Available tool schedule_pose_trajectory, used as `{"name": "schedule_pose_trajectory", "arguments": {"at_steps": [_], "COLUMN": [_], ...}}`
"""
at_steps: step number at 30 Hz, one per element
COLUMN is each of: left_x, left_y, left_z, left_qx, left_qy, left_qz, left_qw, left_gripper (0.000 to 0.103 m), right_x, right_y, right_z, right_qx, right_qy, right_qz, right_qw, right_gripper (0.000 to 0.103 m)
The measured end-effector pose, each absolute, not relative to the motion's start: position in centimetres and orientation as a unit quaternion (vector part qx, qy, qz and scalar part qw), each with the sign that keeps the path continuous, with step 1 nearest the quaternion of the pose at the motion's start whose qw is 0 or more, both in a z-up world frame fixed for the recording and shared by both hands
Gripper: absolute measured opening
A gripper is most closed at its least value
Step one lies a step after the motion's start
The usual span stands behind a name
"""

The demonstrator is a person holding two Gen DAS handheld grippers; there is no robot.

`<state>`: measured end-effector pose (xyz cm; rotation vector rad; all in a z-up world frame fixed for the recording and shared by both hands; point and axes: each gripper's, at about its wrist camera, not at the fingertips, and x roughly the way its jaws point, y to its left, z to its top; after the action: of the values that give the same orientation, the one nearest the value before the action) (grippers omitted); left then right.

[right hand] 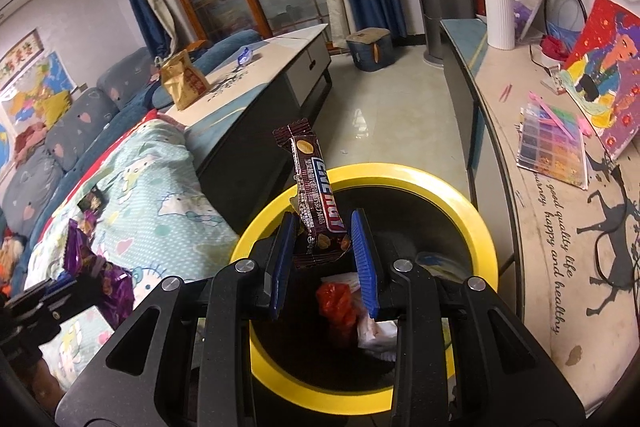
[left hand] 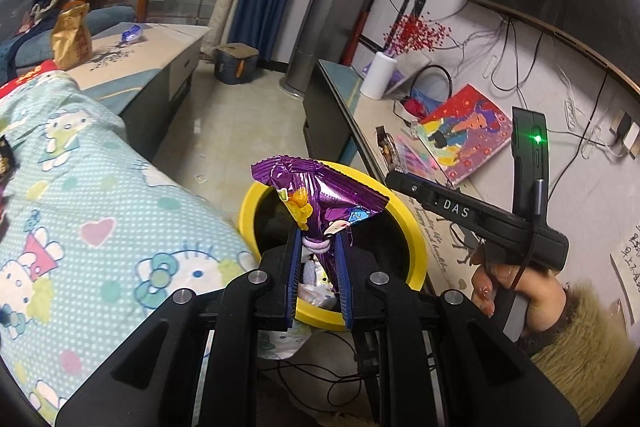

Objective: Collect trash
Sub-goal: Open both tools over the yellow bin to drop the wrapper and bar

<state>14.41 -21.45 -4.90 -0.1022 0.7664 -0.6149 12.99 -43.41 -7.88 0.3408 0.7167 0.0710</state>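
Nearest, the left gripper [left hand: 318,247] has its blue-padded fingers [left hand: 294,267] pinching the gathered lower end of a crinkly purple foil snack wrapper [left hand: 320,195], whose upper part fans out above the yellow-rimmed round black trash bin [left hand: 416,227]. The right gripper [right hand: 324,247] pinches a dark brown chocolate-bar wrapper [right hand: 316,203] near its lower end — its fingers [right hand: 362,255] stand a little wider, since the packet is stiffer and flatter. Both wrappers look featherlight, slick and springy; I'd judge a grip on the crimped seam or bunched end is safest, because smooth foil can slide out of a light pinch. Both hang over the bin's mouth, where a crumpled red plastic scrap [right hand: 338,307] and white paper already lie. Beside the bin is a bed with a pale blue cartoon-cat quilt [left hand: 100,207], with what looks like more wrappers lying on it. Farther off stands a brown paper bag [right hand: 184,79] on a low counter [right hand: 280,47].
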Motion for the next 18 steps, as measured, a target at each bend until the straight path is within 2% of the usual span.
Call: {"name": "schedule_pose_trajectory", "arguments": {"at_steps": [11,15,16,17,18], "left_x": [15.7,16.6,17.1,17.7,18.2], "left_y": [-24.2,-25.5,-25.9,-26.1,-26.3], "left_z": [-7.3,-8.0,-8.3,-8.6,-9.0], "left_qx": [-0.032,-0.028,-0.030,-0.033,-0.037], "left_qy": [0.392,0.397,0.402,0.411,0.421], "left_qz": [-0.310,-0.314,-0.318,-0.322,-0.321], "left_qw": [0.866,0.862,0.858,0.852,0.847], "left_gripper": [0.016,0.018,0.021,0.040,0.069], "right_x": [13.2,13.3,13.3,13.3,13.3], "right_y": [-45.0,-46.1,-46.3,-46.6,-47.0], "right_z": [-8.8,-9.2,-9.2,-9.3,-9.5], "right_qx": [0.185,0.202,0.208,0.215,0.223], "right_qy": [0.358,0.361,0.360,0.361,0.363], "right_qz": [0.023,0.014,0.010,0.009,0.002], "right_qw": [0.915,0.910,0.909,0.907,0.905], "right_gripper": [0.023,0.029,0.030,0.035,0.042]}}
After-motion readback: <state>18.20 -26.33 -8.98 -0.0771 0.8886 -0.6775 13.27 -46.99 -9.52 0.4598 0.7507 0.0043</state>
